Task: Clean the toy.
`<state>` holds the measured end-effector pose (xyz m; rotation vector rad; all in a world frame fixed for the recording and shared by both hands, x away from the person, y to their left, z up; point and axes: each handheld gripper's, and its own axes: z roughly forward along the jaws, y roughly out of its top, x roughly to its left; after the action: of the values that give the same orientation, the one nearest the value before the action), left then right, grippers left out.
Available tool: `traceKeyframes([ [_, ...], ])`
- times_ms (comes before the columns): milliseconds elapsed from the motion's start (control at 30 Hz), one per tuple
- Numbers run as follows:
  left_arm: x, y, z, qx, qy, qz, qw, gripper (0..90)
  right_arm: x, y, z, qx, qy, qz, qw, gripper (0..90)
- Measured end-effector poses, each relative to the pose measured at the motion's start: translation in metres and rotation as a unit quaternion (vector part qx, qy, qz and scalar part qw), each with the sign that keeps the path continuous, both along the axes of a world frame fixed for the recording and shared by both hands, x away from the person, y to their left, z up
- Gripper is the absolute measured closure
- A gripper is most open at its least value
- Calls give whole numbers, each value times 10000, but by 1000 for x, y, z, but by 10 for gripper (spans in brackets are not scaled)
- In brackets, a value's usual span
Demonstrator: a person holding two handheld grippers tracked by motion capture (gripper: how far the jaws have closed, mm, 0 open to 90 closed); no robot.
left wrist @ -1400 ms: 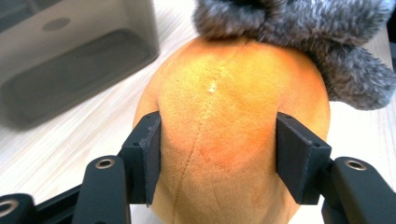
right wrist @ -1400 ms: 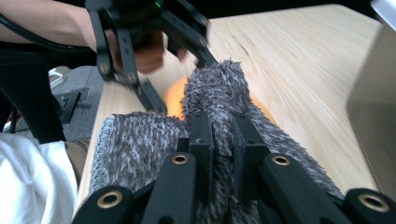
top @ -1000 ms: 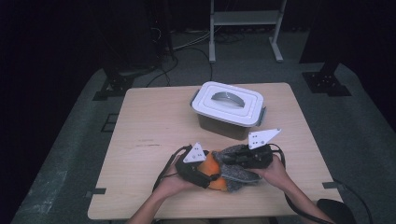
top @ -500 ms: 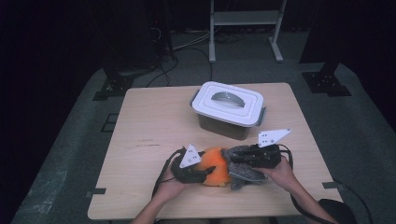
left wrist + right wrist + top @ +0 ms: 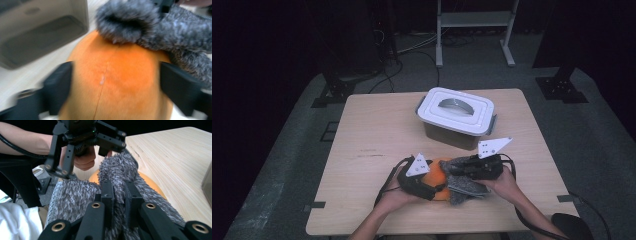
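An orange plush ball (image 5: pixel 438 172) lies near the table's front edge, partly wrapped in a grey fuzzy cover (image 5: pixel 464 185). My left gripper (image 5: pixel 438 186) comes in from the left. Its jaws stand either side of the orange ball (image 5: pixel 117 75), touching both flanks; they have just been opening after a squeeze. The grey cover (image 5: pixel 180 37) drapes over the ball's far side. From the right, my right gripper (image 5: pixel 459 170) is shut on a fold of the grey cover (image 5: pixel 72 195), the fur pinched at the right gripper (image 5: pixel 119 192). Beyond it the left gripper (image 5: pixel 85 137) shows in a hand.
A grey box with a white handled lid (image 5: pixel 455 116) stands just behind the grippers at mid table. The wooden table (image 5: pixel 377 130) has bare room at left and far right. Cables trail off the front edge. A metal stand and floor bases lie beyond the table.
More of the orange ball shows than a second ago. The right gripper has drawn the grey cover slightly to the right. The left gripper has stayed at the ball.
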<state>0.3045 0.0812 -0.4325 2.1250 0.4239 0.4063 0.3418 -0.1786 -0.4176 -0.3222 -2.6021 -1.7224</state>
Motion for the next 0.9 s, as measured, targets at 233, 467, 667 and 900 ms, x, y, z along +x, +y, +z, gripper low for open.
traceKeyframes([
  [233,-1,15,-5,-374,26,463,9982,420,8,-17,-8,82,211,-421,9989,793],
  [467,3,32,-6,-715,202,765,9943,418,9,-35,-19,112,488,-721,9961,793],
  [667,-2,19,-1,-713,98,552,9959,423,8,-17,-1,419,257,-594,9970,791],
  [900,-6,20,0,-640,61,551,9964,434,6,-21,-13,207,373,-718,9965,792],
])
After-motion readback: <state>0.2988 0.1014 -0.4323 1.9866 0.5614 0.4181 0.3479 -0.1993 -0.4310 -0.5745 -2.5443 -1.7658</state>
